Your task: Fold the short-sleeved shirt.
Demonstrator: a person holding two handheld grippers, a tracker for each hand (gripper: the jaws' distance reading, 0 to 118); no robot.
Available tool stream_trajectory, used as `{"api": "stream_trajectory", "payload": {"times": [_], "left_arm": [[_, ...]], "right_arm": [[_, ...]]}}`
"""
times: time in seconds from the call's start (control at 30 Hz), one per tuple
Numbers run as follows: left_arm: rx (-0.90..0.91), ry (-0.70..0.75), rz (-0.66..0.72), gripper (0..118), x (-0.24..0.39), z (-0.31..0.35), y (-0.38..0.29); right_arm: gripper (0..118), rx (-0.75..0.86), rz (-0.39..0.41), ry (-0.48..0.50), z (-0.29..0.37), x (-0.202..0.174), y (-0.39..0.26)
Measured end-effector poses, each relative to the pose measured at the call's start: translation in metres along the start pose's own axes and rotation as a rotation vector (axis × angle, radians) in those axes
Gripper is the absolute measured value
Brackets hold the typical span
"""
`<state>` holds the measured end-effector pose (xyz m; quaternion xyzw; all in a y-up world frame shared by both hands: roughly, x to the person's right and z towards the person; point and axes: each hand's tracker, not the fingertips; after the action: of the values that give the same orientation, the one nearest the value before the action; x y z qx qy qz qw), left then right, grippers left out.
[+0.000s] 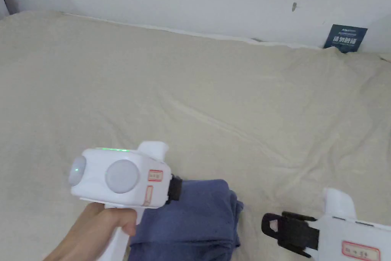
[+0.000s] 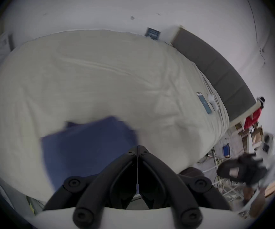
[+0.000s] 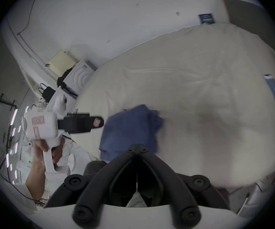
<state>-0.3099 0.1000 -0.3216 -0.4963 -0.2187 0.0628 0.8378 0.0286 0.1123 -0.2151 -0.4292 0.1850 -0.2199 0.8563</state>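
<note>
Shirt, blue, folded compact, on the bed, lower centre of the head view. We hold the left gripper just left of it and nearer, the right gripper apart to its right; both jaws closed, empty. Near edge cut off; gripper views blurred.

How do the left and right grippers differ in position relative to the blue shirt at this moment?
The left gripper sits at the folded blue shirt's left edge; the right gripper is off its right side, over bare sheet. Both have jaws closed with nothing between them.
</note>
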Motion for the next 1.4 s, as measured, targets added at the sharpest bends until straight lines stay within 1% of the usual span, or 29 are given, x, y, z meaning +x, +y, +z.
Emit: {"api": "stream_trajectory", "payload": {"times": [0.07, 0.13, 0.2, 0.27, 0.3, 0.33, 0.43, 0.47, 0.5, 0.53, 0.57, 0.6, 0.63, 0.7, 0.73, 0.77, 0.8, 0.87, 0.97, 1.0, 1.03, 1.07, 1.1, 1.17, 1.2, 1.33, 1.4], "left_arm": [[-0.026, 0.006, 0.074, 0, -0.044, 0.006, -0.008], [-0.036, 0.004, 0.123, 0, -0.072, 0.006, -0.015], [-0.047, -0.026, 0.145, 0, -0.092, 0.002, -0.020], [-0.058, -0.083, 0.168, 0, -0.106, -0.007, -0.023], [-0.065, -0.111, 0.169, 0, -0.111, -0.011, -0.023], [-0.072, -0.139, 0.179, 0, -0.116, -0.016, -0.025], [-0.094, -0.253, 0.234, 0, -0.127, -0.030, -0.027], [-0.101, -0.300, 0.248, 4, -0.130, -0.034, -0.028], [-0.089, -0.393, 0.268, 26, -0.129, -0.038, -0.026], [-0.111, -0.449, 0.277, 65, -0.133, -0.041, -0.026], [-0.153, -0.539, 0.276, 110, -0.134, -0.046, -0.026], [-0.173, -0.598, 0.265, 110, -0.134, -0.052, -0.026], [-0.201, -0.614, 0.279, 118, -0.132, -0.061, -0.028], [-0.134, -0.669, 0.342, 118, -0.129, -0.064, -0.027], [-0.157, -0.653, 0.368, 118, -0.128, -0.068, -0.030], [-0.160, -0.662, 0.366, 118, -0.124, -0.074, -0.032], [-0.150, -0.706, 0.377, 118, -0.134, -0.086, -0.030], [-0.159, -0.817, 0.404, 118, -0.129, -0.103, -0.032], [-0.106, -0.869, 0.393, 117, -0.117, -0.116, -0.035], [-0.088, -0.849, 0.397, 113, -0.116, -0.116, -0.035], [-0.087, -0.853, 0.399, 97, -0.116, -0.115, -0.035], [-0.097, -0.841, 0.395, 45, -0.120, -0.111, -0.035], [-0.138, -0.766, 0.376, 21, -0.119, -0.111, -0.036], [-0.114, -0.651, 0.344, 21, -0.125, -0.107, -0.034], [-0.142, -0.738, 0.368, 21, -0.127, -0.102, -0.031], [-0.113, -0.687, 0.348, 21, -0.155, -0.071, -0.012], [-0.095, -0.606, 0.311, 21, -0.192, -0.042, 0.005]], "right_arm": [[1, -0.035, -0.002, 0.072, -0.044, -0.005, 0.019], [1, -0.092, -0.031, 0.120, -0.082, -0.005, 0.030], [0, -0.144, -0.033, 0.199, -0.113, 0.003, 0.033], [1, -0.212, -0.074, 0.282, -0.140, 0.018, 0.030], [0, -0.215, -0.102, 0.299, -0.147, 0.028, 0.024], [0, -0.233, -0.156, 0.343, -0.157, 0.042, 0.019], [0, -0.258, -0.365, 0.444, -0.172, 0.082, -0.006], [0, -0.250, -0.405, 0.467, -0.173, 0.091, -0.015], [0, -0.236, -0.423, 0.488, -0.171, 0.097, -0.020], [0, -0.212, -0.453, 0.525, -0.169, 0.102, -0.025], [0, -0.192, -0.481, 0.534, -0.167, 0.104, -0.029], [0, -0.186, -0.496, 0.527, -0.166, 0.106, -0.031], [0, -0.182, -0.493, 0.529, -0.166, 0.108, -0.033], [1, -0.172, -0.502, 0.536, -0.166, 0.105, -0.035], [0, -0.169, -0.502, 0.536, -0.166, 0.105, -0.035], [0, -0.167, -0.504, 0.538, -0.166, 0.105, -0.035], [0, -0.166, -0.507, 0.539, -0.166, 0.106, -0.035], [0, -0.164, -0.512, 0.540, -0.166, 0.105, -0.035], [0, -0.160, -0.518, 0.534, -0.165, 0.103, -0.035], [0, -0.161, -0.517, 0.524, -0.163, 0.101, -0.034], [0, -0.162, -0.516, 0.510, -0.160, 0.099, -0.033], [0, -0.163, -0.508, 0.490, -0.155, 0.096, -0.032], [0, -0.158, -0.497, 0.468, -0.147, 0.093, -0.029], [0, -0.128, -0.465, 0.466, -0.132, 0.088, -0.024], [0, -0.109, -0.450, 0.464, -0.123, 0.084, -0.020], [0, -0.073, -0.374, 0.430, -0.093, 0.076, -0.001], [0, -0.060, -0.338, 0.401, -0.084, 0.065, 0.011]]}}
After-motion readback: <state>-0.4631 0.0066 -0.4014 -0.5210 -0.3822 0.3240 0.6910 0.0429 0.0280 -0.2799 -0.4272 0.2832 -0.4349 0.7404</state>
